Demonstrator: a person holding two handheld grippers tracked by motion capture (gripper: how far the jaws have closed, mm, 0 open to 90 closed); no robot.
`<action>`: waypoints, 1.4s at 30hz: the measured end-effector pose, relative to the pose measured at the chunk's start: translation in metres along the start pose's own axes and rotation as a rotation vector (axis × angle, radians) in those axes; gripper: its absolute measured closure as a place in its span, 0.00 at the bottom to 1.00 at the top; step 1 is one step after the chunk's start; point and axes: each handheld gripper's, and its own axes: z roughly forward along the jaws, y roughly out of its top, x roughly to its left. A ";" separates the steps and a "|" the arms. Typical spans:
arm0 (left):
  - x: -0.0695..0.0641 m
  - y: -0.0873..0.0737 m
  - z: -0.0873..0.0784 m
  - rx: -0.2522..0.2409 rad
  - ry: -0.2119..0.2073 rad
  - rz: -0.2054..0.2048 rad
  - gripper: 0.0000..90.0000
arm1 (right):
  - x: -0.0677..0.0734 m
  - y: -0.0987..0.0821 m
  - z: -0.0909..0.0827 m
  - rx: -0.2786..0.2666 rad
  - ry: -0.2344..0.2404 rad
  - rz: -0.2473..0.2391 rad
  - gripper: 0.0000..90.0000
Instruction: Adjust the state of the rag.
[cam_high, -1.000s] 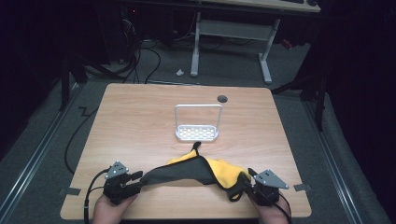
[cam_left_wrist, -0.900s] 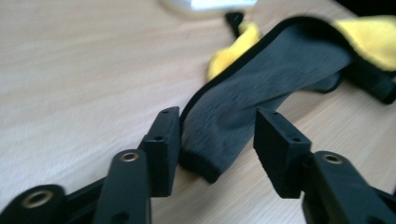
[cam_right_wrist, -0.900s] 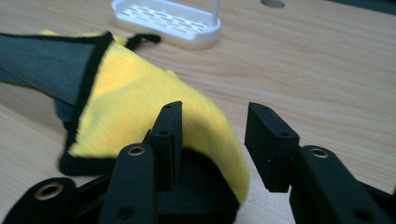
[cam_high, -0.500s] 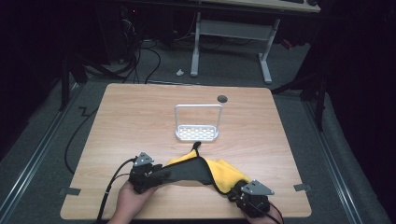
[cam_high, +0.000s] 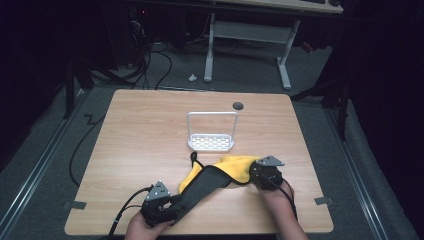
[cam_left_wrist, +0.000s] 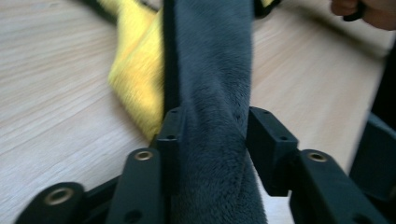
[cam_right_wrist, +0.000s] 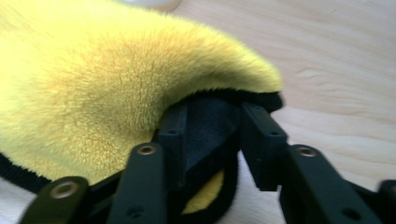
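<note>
the cloth (cam_high: 215, 176), yellow on one face and dark grey on the other with a black edge, lies on the worktop (cam_high: 140, 140) toward its near edge, strung out in a band from about 7 o'clock to 3 o'clock of its own heap. the left gripper (cam_high: 167, 212) has the grey end: in the left gripper view the plush strip (cam_left_wrist: 210, 116) runs straight up between the fingers (cam_left_wrist: 170, 130), which have just been opening and stand partly spread with the fabric filling the gap, touching both. the right gripper (cam_high: 257, 176) has the yellow corner; in the right gripper view its fingers (cam_right_wrist: 261, 140) have also just been opening, and the black-edged fold (cam_right_wrist: 205, 126) sits between them, close against the left one, with a sliver of gap at the right.

as a judgement, the work looks like folding or laying out the cloth, and it is at an early-to-middle stage: both ends are taken up, but the cloth is twisted and bunched, not flat, with no clean fold made. the white wire rack (cam_high: 211, 132), at 12 o'clock from the cloth, stands apart and untouched.
</note>
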 end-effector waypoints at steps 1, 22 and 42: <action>0.001 0.004 -0.005 -0.019 -0.005 -0.001 0.60 | -0.002 0.001 -0.008 -0.022 0.004 0.016 0.67; 0.047 0.050 0.062 0.074 0.077 -0.111 0.89 | 0.054 -0.009 -0.016 -0.025 0.060 -0.128 0.95; 0.064 0.022 -0.022 -0.057 0.204 -0.159 0.58 | 0.025 -0.071 -0.101 -0.037 0.131 -0.061 0.72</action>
